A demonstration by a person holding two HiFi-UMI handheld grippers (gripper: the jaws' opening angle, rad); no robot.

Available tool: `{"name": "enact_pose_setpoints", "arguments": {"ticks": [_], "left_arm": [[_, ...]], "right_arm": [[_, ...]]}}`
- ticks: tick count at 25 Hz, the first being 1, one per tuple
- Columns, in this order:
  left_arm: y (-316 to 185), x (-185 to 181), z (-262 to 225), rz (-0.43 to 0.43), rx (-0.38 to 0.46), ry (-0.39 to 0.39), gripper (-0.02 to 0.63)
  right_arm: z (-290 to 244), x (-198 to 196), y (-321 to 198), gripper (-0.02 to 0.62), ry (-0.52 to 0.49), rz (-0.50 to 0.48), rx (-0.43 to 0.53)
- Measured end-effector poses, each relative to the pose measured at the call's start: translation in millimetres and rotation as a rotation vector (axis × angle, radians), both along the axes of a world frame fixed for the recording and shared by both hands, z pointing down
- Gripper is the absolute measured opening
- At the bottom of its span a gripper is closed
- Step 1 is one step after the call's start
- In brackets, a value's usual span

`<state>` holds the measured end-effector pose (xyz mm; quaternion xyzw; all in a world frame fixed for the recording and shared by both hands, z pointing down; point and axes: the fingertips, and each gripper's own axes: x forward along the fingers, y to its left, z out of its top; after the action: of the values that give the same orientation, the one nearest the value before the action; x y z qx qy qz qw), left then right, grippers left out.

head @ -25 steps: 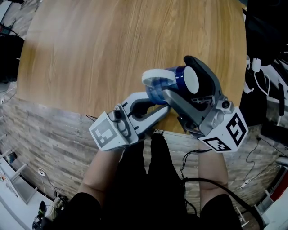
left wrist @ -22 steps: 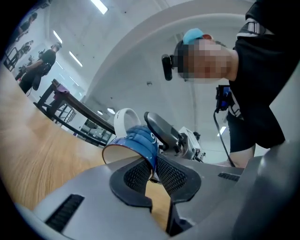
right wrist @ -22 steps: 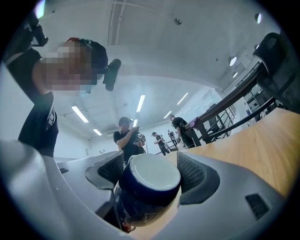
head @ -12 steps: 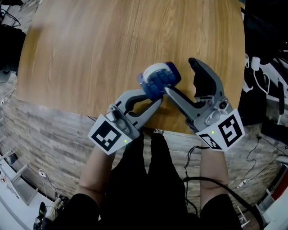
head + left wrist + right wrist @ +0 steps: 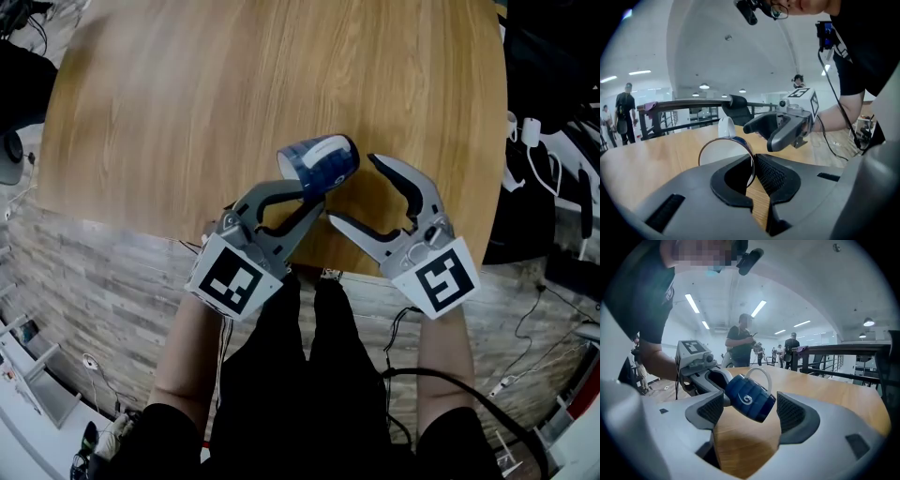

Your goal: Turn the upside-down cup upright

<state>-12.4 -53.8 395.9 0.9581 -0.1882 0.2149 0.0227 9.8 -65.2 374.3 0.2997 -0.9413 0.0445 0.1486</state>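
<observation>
A dark blue cup [image 5: 319, 161], at the frame's centre, is showing a white swirl, a white handle and a white inside. The table [image 5: 234, 84] is glowing in warm light-brown wood grain, while grey-brown floor planks [image 5: 112, 281] are banding the lower left.

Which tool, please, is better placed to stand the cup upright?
Left: the left tool, jaws having just closed further, pinches the tilted cup by its rim; the right tool is open, not touching it.
</observation>
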Motion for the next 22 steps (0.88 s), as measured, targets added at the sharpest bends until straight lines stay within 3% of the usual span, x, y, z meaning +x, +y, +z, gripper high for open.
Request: {"name": "enact_pose_setpoints", "arguments": {"ticks": [4, 9, 10, 11, 12, 13, 18, 22], "left_arm": [[13.7, 2.6, 9.7, 0.093, 0.031, -0.096, 0.035], [39.3, 10.3, 13.4, 0.223, 0.038, -0.159, 0.035], [41.6, 10.8, 13.4, 0.242, 0.034, -0.159, 0.035], [43.1, 11.6, 13.1, 0.257, 0.033, -0.158, 0.035], [44.2, 12.4, 12.8, 0.267, 0.034, -0.159, 0.035], [44.9, 12.9, 12.5, 0.275, 0.036, -0.16, 0.035], [46.0, 13.0, 12.5, 0.306, 0.048, -0.17, 0.035], [46.3, 12.1, 15.0, 0.326, 0.062, -0.202, 0.037]], "right_arm": [[-3.4, 12.4, -0.6, 0.345, -0.028, -0.001, -0.026], [-12.7, 19.7, 9.9, 0.341, -0.053, -0.09, -0.05], [-12.9, 19.3, 8.7, 0.325, -0.049, -0.1, -0.05], [-13.0, 19.4, 6.5, 0.267, -0.044, -0.103, -0.047], [-13.4, 19.5, 3.9, 0.165, -0.042, -0.101, -0.046], [-14.1, 18.8, 2.2, 0.123, -0.043, -0.105, -0.049], [-11.0, 10.4, -0.4, 0.121, -0.014, -0.171, -0.07], [-4.3, 7.9, 0.4, 0.095, 0.074, -0.21, -0.018]]}}
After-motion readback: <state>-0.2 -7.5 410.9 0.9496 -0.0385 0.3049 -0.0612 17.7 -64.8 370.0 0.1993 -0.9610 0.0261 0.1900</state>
